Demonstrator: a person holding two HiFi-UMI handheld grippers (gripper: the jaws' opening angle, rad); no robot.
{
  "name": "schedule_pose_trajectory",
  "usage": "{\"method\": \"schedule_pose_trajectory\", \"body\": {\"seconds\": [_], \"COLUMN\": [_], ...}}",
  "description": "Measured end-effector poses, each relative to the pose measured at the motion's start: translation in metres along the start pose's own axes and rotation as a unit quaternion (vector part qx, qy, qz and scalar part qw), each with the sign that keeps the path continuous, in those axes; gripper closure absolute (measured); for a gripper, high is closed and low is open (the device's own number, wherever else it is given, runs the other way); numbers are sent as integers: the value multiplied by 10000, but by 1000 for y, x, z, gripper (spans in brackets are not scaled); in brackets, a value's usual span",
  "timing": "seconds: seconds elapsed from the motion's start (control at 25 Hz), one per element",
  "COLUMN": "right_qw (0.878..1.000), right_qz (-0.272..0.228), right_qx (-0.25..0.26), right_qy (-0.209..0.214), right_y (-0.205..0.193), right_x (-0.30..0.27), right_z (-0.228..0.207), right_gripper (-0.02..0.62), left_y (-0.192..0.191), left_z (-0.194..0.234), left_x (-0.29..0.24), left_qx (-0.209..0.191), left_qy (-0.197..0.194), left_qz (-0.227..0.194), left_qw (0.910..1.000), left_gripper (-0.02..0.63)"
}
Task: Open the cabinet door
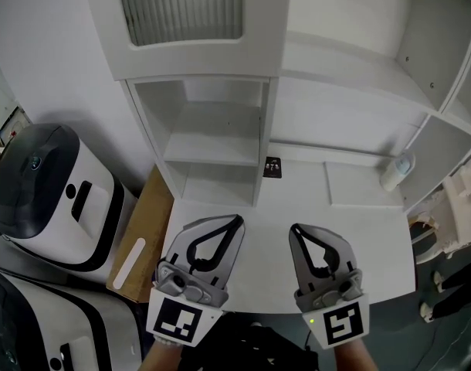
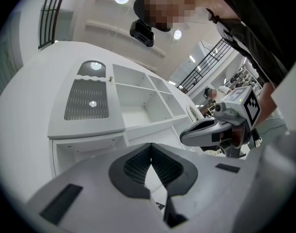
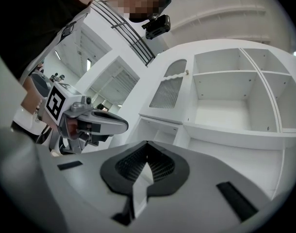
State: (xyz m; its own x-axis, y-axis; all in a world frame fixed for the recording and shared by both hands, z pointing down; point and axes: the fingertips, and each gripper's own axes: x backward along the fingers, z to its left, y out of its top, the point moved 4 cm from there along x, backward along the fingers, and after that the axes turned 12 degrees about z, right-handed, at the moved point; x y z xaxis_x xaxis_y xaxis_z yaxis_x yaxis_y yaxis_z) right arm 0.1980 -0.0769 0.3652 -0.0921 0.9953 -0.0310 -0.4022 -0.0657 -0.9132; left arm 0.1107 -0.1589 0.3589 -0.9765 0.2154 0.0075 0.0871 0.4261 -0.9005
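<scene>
The white cabinet's door (image 1: pixel 181 10), with a ribbed glass panel, is shut at the upper left, above open shelves (image 1: pixel 212 141). The door (image 2: pixel 87 98) and its small knob (image 2: pixel 110 78) show in the left gripper view; the right gripper view also shows the door (image 3: pixel 170 89) and knob (image 3: pixel 187 72). My left gripper (image 1: pixel 237 220) and right gripper (image 1: pixel 295 229) hover side by side over the white desk, well short of the door. Both are shut with nothing between the jaws. The left gripper's (image 2: pixel 150 147) tips meet, and so do those of the right gripper (image 3: pixel 147 144).
A white desk (image 1: pixel 359 238) joins the cabinet. A small black card (image 1: pixel 272 167) stands at the desk's back and a white bottle (image 1: pixel 396 172) at its right. Left of the desk are a cardboard box (image 1: pixel 139 242) and white-and-black machines (image 1: pixel 50 199).
</scene>
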Motion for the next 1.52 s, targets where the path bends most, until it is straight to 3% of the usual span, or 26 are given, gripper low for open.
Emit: {"method": "schedule_pose_trajectory", "body": {"seconds": [0.48, 1.16, 1.52], "right_qw": [9995, 9950, 9911], "right_qz": [-214, -716, -1039], "right_qx": [236, 628, 782], "right_qy": [-78, -287, -273], "right_y": [19, 66, 94], "right_x": [-27, -55, -68], "right_z": [-11, -37, -50], "right_gripper": [600, 600, 600], "left_y": [13, 49, 67], "left_z": [34, 70, 86], "left_x": [-15, -35, -45], "left_qx": [-88, -762, -873], "left_qy": [18, 40, 109], "left_qz": [-444, -910, -1092], "left_qw": [9990, 9929, 9901], "left_gripper": [607, 607, 607]}}
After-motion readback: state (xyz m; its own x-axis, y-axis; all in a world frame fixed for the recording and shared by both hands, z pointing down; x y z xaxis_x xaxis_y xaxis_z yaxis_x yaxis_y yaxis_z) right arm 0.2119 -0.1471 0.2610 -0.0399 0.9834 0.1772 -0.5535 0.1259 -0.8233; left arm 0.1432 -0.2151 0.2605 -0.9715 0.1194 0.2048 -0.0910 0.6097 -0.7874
